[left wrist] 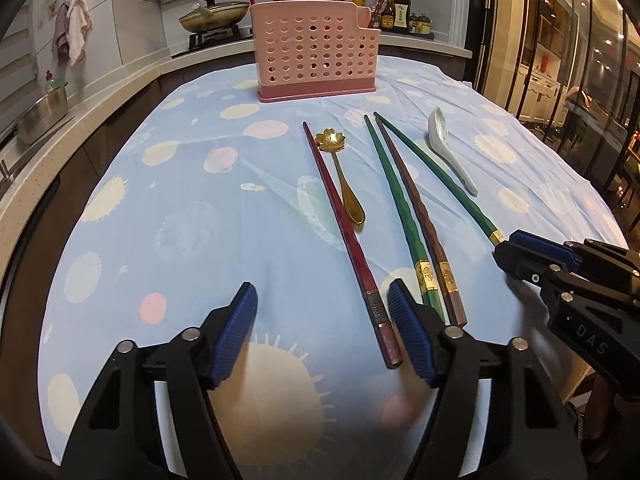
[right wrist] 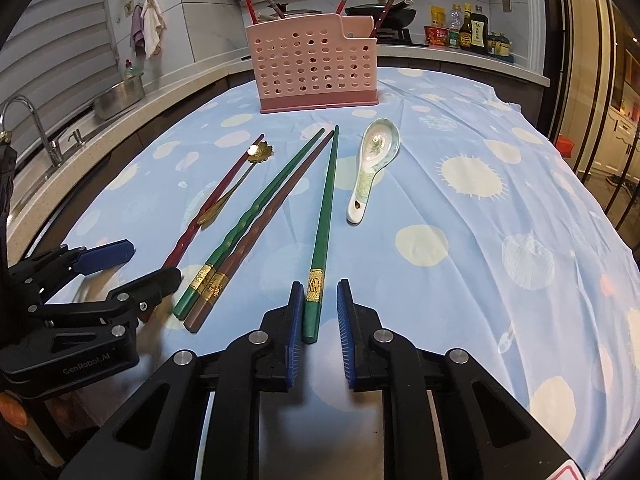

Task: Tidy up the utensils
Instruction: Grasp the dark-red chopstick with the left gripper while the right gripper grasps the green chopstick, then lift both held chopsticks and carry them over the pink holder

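A pink perforated utensil holder [left wrist: 316,54] [right wrist: 314,68] stands at the far side of the table with several chopsticks in it. On the cloth lie a red chopstick [left wrist: 348,240] [right wrist: 212,200], a gold flower spoon [left wrist: 342,176] [right wrist: 236,188], a green chopstick [left wrist: 400,208] [right wrist: 256,216] beside a brown one [left wrist: 420,220] [right wrist: 268,228], a separate green chopstick [left wrist: 436,172] [right wrist: 324,216], and a white ceramic spoon [left wrist: 450,148] [right wrist: 372,164]. My left gripper [left wrist: 322,304] [right wrist: 152,264] is open around the red chopstick's thick end. My right gripper [right wrist: 320,300] [left wrist: 506,246] is open around the separate green chopstick's thick end.
The table is covered by a blue cloth with pale dots [right wrist: 480,200]. A counter with a sink, tap [right wrist: 36,128] and steel pot [right wrist: 120,94] runs along the left. A stove with pans [left wrist: 214,14] and sauce bottles [right wrist: 468,32] stand behind the holder.
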`<state>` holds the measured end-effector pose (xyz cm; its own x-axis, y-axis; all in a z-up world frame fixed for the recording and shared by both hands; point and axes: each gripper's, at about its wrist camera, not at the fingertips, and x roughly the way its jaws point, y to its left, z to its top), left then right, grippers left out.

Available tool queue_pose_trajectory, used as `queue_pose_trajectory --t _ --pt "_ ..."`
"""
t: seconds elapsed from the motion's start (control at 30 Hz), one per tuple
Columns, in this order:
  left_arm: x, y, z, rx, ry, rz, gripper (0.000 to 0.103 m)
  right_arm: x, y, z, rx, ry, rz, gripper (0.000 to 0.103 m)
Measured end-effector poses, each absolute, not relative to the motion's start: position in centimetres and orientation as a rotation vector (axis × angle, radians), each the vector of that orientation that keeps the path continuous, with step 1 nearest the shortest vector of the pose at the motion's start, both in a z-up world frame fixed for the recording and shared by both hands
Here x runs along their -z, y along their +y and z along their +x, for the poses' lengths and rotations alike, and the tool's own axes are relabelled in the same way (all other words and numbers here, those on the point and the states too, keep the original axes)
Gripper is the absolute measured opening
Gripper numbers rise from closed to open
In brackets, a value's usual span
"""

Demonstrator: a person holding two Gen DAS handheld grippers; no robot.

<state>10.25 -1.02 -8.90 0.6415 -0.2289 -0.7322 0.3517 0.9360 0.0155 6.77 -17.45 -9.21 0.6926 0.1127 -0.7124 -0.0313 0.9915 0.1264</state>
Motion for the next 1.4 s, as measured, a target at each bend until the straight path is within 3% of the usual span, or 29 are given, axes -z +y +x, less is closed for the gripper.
queue_pose_trajectory --t 0.13,0.2,0.3,0.8,1.4 --pt "8.7 -0.9 10.1 0.36 0.811 0.156 0.036 9.2 -17.6 6.6 -0.083 0.804 0.115 0.01" --pt "8.6 -0.9 10.1 0.379 0.816 0.149 0.02 9.2 -17.7 6.5 -0.085 0.805 0.118 0.008" --pt "8.5 -0.9 10.1 0.402 0.826 0.137 0.011 9.2 -17.8 6.4 -0.086 0.805 0.12 0.008" --pt "6.2 0.6 10.2 0.394 0.812 0.075 0.008 6.4 -19.3 5.3 -0.096 0.745 0.161 0.007" --pt "-4.4 0.5 14.2 0.385 0.543 0.048 0.007 -4.0 -22.3 9.8 -0.116 0.495 0.178 0.007"
